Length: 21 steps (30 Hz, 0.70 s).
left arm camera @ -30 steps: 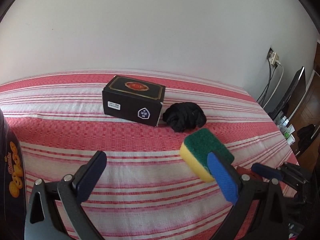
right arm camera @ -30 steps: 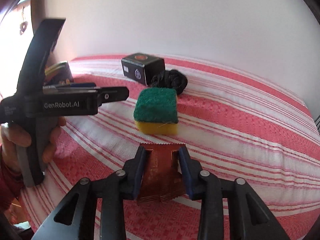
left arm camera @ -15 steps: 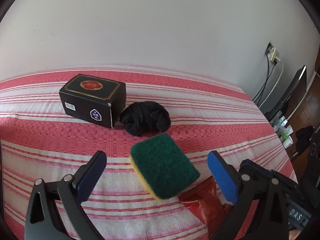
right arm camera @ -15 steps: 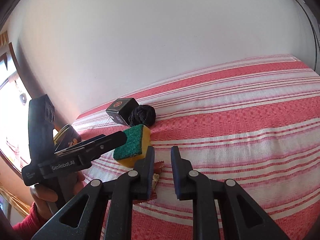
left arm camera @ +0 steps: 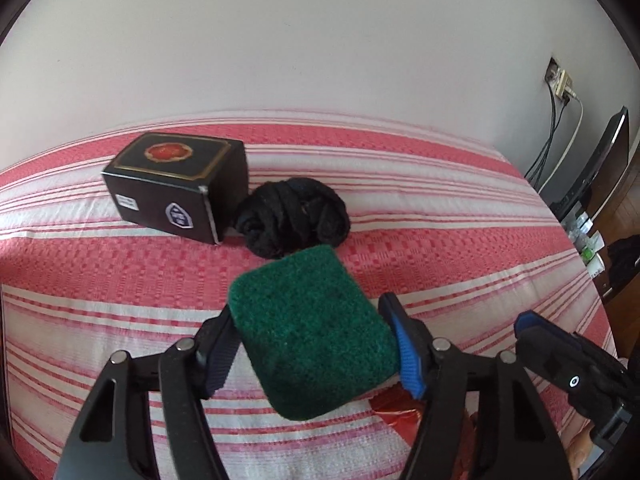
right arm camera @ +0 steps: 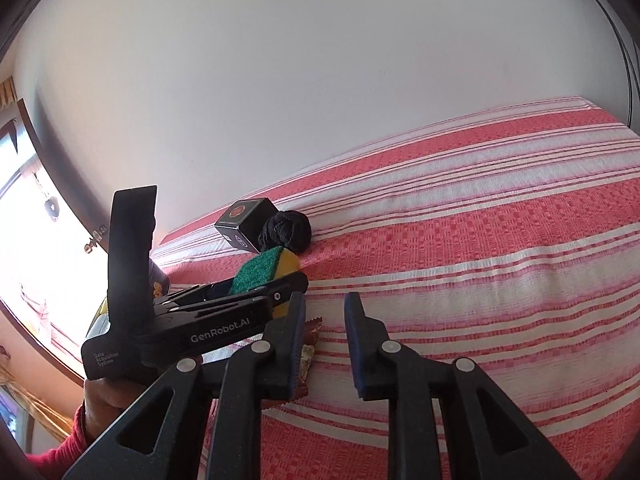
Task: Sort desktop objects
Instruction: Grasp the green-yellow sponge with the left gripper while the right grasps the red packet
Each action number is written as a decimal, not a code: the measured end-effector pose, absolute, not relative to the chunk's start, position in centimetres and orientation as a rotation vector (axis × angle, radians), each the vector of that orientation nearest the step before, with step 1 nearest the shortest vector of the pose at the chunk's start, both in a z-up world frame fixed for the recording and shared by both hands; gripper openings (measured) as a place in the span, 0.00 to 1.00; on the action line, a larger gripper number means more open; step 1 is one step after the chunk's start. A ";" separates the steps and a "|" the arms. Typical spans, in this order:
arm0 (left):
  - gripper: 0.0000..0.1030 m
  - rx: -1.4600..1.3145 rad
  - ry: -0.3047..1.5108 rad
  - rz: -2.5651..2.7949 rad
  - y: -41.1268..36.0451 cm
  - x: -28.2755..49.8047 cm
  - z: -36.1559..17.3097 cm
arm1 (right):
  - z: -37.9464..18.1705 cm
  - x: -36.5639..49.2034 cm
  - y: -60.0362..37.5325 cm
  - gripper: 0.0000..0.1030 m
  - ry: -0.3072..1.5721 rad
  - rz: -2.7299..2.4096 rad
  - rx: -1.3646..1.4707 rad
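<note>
Left tongs (left arm camera: 312, 344) clamp the sponge (left arm camera: 312, 336) across its short sides, long axis pointing toward the black box (left arm camera: 176, 192) and black cloth (left arm camera: 292, 216) ahead. I read the right tongs (right arm camera: 324, 344) as narrowly parted, empty, wrapper (right arm camera: 308, 356) beside them.

The sponge (left arm camera: 316, 332) covers the near edge of the black cloth bundle (left arm camera: 292, 216) in the left wrist view, and its yellow underside is out of sight there. The red wrapper (left arm camera: 396, 414) shows only as a scrap below the sponge; the left gripper (left arm camera: 310, 344) hides the rest. In the right wrist view, the wrapper (right arm camera: 310, 336) is mostly behind the right gripper (right arm camera: 324, 340). Print on the box (left arm camera: 176, 188) labels is too small to read. The can (right arm camera: 158, 284) is nearly all hidden behind the left gripper's body. The dark screen (left arm camera: 596, 168) is cut by the picture's edge.
</note>
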<state>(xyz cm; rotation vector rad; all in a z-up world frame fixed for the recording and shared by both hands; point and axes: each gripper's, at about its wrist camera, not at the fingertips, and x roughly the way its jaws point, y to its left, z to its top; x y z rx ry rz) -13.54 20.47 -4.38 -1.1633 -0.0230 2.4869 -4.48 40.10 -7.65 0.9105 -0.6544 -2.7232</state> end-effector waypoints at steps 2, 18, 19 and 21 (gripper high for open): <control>0.65 -1.088 -0.021 2.546 18.9 -12.8 -3.2 | -7.4 -4.1 39.9 0.32 -0.638 -2.718 0.875; 0.66 -0.886 -0.037 2.810 12.2 -11.0 -0.4 | -8.7 -6.3 31.8 0.44 -0.209 -2.701 1.161; 0.67 -0.883 -0.034 2.810 12.4 -11.0 -0.4 | -8.9 -6.6 31.6 0.47 -0.194 -2.706 1.184; 0.67 -0.878 -0.038 2.807 12.4 -10.8 -0.3 | -9.5 -7.1 31.5 0.49 -0.184 -2.701 1.245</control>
